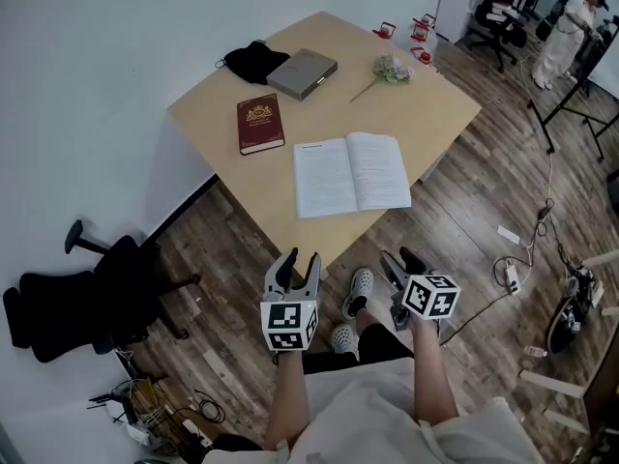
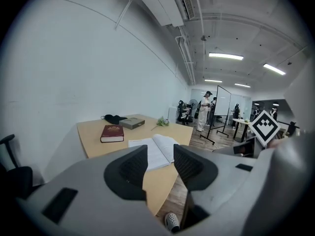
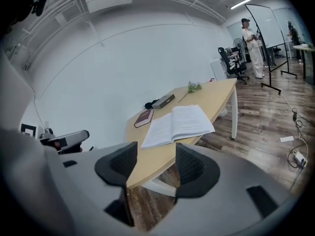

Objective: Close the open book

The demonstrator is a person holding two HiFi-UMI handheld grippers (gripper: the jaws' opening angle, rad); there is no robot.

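Observation:
An open book [image 1: 350, 173] with white pages lies flat near the front corner of the wooden table [image 1: 426, 104]; it also shows as the open book [image 2: 156, 150] and the open book [image 3: 178, 124]. My left gripper [image 1: 295, 266] hangs short of the table's near edge, open and empty. My right gripper [image 1: 402, 263] is beside it, also short of the table and below the book's right page, open with nothing between its fingers. Through both gripper views the book lies ahead of the jaws, untouched.
A dark red closed book [image 1: 259, 122], a grey box [image 1: 302, 72], a black cloth [image 1: 251, 60] and a small flower sprig [image 1: 389, 69] lie further back on the table. A black office chair [image 1: 87, 293] stands at the left. Cables [image 1: 522, 259] lie on the floor at right. A person [image 1: 571, 22] stands far off.

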